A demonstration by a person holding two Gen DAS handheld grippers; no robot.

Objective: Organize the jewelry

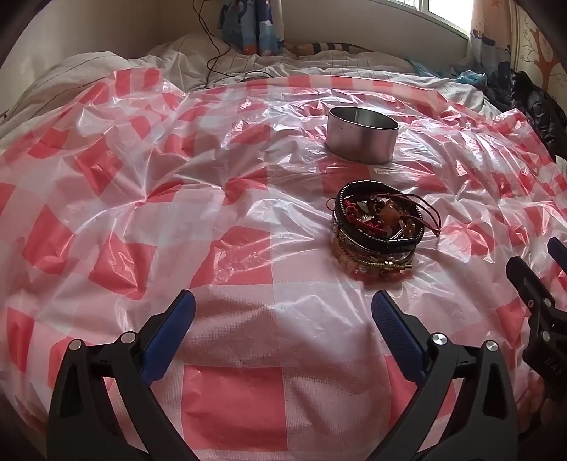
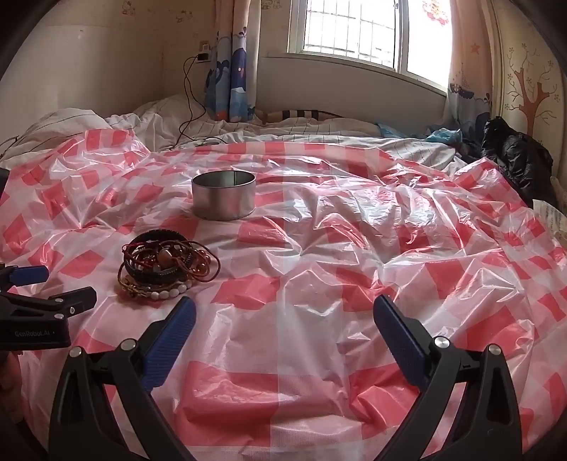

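A crinkled sheet of thin red-and-white checked plastic is spread over a bed, and the jewellery sits on it. In the left wrist view, a stacked heap of bracelets, with black leather bands, brown and amber beads, dark red cords and gold-coloured bangles, lies at about one o'clock from the left hand-held gripper, ahead of its right finger and apart from it. Beyond the heap, toward twelve o'clock, stands a round, open, silver metal tin, upright and apart from the bracelets.

The left hand-held gripper is released, its blue-padded fingers spread wide with only plastic sheet between them. The right hand-held gripper is likewise released and grasps nothing. In the right wrist view the heap of bracelets lies at about ten o'clock from it, well off its left finger, with a row of pale beads along the heap's near edge. The tin stands at about eleven o'clock, farther back.

Each gripper shows at the edge of the other's view, side by side above the near part of the sheet. Rumpled white bedding lies past the sheet, below a barred window with patterned curtains.
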